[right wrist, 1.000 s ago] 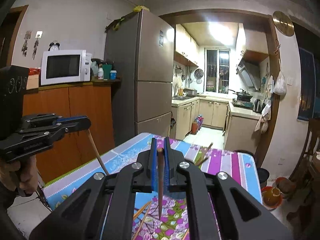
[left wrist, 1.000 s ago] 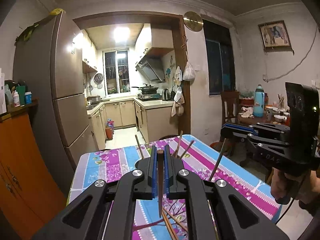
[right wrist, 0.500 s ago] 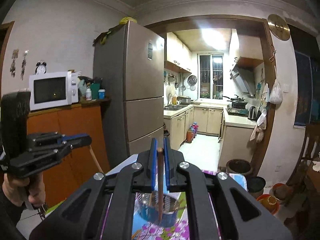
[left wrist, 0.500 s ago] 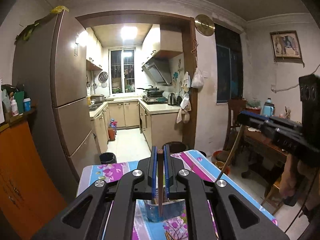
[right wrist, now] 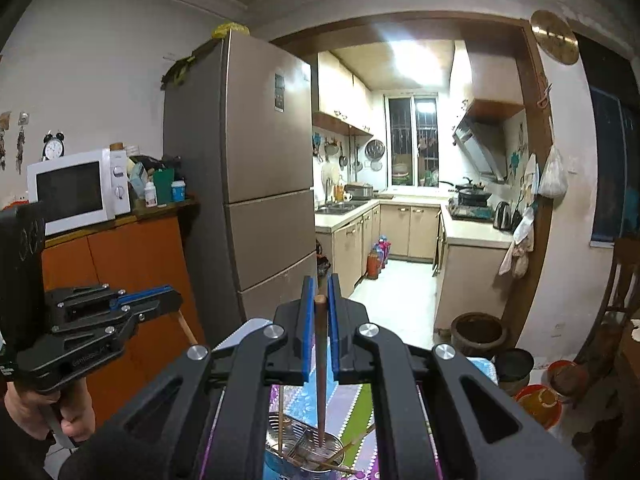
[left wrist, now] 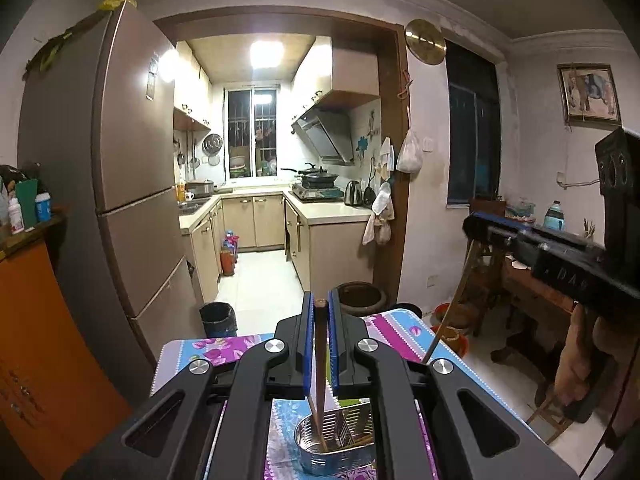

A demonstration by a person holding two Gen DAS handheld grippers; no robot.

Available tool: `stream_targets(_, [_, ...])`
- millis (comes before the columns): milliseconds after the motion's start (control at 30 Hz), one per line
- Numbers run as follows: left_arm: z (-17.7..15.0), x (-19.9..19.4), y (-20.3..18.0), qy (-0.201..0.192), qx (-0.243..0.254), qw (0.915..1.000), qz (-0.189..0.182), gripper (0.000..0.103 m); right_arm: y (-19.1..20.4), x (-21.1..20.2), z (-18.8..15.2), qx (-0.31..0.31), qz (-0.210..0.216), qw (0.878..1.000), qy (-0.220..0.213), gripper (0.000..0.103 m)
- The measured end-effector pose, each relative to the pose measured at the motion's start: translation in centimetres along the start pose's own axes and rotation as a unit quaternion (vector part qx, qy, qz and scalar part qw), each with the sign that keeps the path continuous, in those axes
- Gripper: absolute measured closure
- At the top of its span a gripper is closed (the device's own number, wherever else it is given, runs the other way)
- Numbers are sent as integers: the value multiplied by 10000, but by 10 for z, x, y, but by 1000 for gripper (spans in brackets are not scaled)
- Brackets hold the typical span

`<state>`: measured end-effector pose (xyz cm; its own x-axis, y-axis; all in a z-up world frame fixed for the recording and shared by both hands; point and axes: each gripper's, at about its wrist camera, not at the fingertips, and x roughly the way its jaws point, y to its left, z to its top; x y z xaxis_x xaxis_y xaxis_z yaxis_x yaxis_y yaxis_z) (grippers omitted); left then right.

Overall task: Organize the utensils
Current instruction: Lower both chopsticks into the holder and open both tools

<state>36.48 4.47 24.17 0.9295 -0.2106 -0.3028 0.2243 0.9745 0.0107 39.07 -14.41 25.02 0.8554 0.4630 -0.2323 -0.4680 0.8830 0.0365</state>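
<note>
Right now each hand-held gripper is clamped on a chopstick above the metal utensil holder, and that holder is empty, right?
Not empty. The right wrist view shows several chopsticks already lying in the metal utensil holder. The rest holds: the left hand-held gripper and right hand-held gripper are each clamped on a chopstick above it.

Wrist views kitchenward, sharing holder (left wrist: 336, 444)

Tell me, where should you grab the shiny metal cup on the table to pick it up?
Probably by the rim of the metal cup, coming straight down from above. It stands upright on the flowered tablecloth with its mouth open, so one finger could slip inside and one outside the thin wall. Pick a stretch of rim away from the chopsticks leaning inside. Both grippers already hold a chopstick each.
</note>
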Motion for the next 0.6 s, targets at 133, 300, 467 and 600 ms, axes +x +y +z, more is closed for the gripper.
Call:
stream_targets(133, [-10,18,4,85,-27,10000,-40,95,-2,19,-15,66,38,9998,160,98])
stream_targets(300, [-21,39,3,243,10,9997,-55,95,-4,37,-32,163,90,9992,345,98])
stream_targets(467, [-29,54,1,361,29,9993,-73,95,-7,48,-44,226,115,9985,483,98])
stream_targets(600, [-35,65,4,479,21,9988,-40,95,-12,57,-53,318,134,9975,623,98])
